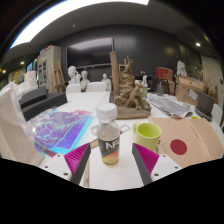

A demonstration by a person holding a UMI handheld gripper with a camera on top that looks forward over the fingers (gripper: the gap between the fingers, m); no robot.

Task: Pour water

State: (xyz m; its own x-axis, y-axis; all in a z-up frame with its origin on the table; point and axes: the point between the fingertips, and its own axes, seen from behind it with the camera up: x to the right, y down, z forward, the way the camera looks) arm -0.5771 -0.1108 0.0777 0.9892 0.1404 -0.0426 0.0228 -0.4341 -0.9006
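Pinching the bottle (108, 137) in my claw (109, 158) over the worktop (95, 100), I'd lift it, swing toward the green cup (148, 134) at two o'clock, then tilt slowly over its rim.

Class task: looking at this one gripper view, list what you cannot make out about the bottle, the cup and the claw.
- Bottle: label lettering too small to read; its base sits low between the claw fingers, contact unclear.
- Green cup: inside hidden by its rim, so any water cannot be told.
- Claw: fingers cut off by the lower edge.
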